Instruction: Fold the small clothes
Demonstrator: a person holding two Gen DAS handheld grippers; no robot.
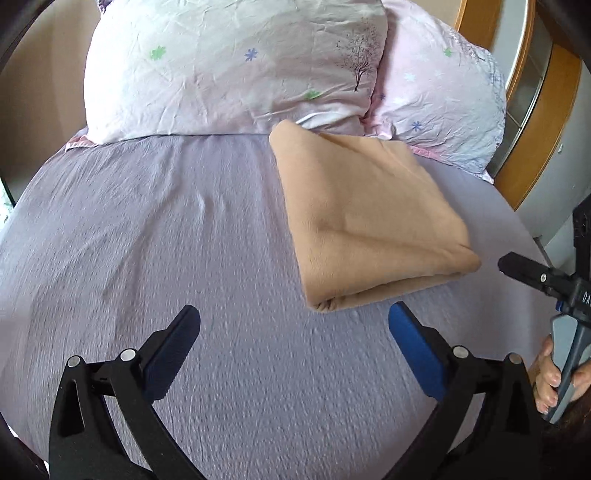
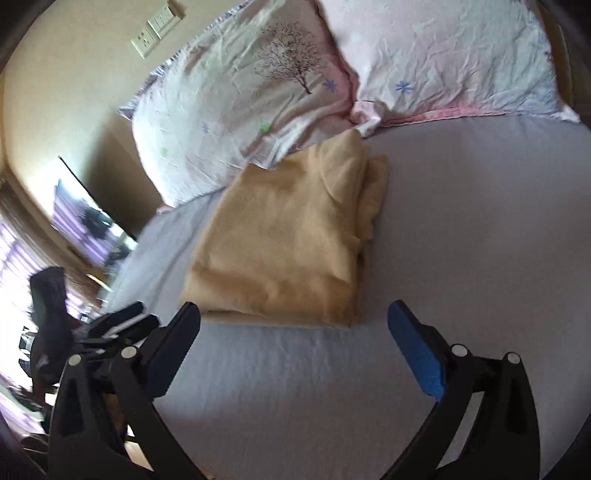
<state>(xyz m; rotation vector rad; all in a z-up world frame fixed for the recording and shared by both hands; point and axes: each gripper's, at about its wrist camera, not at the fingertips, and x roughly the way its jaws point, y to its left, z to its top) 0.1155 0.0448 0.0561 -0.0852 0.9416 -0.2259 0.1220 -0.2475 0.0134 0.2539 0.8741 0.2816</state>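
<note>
A tan garment (image 1: 365,214) lies folded into a thick rectangle on the lavender bed sheet (image 1: 166,229), its far corner touching the pillows. My left gripper (image 1: 293,317) is open and empty, hovering over the sheet just in front of and left of the garment's near edge. The right gripper's black tip (image 1: 517,264) pokes in at the right edge of the left wrist view. In the right wrist view the folded garment (image 2: 291,236) lies straight ahead, and my right gripper (image 2: 293,314) is open and empty just short of its near edge. The left gripper's body (image 2: 110,325) shows at lower left.
Two pink-white printed pillows (image 1: 229,66) (image 1: 439,96) lie at the head of the bed. A wooden headboard frame (image 1: 532,110) stands at the right. A wall with switches (image 2: 155,26) and a dark screen (image 2: 85,218) are off the bed's left side.
</note>
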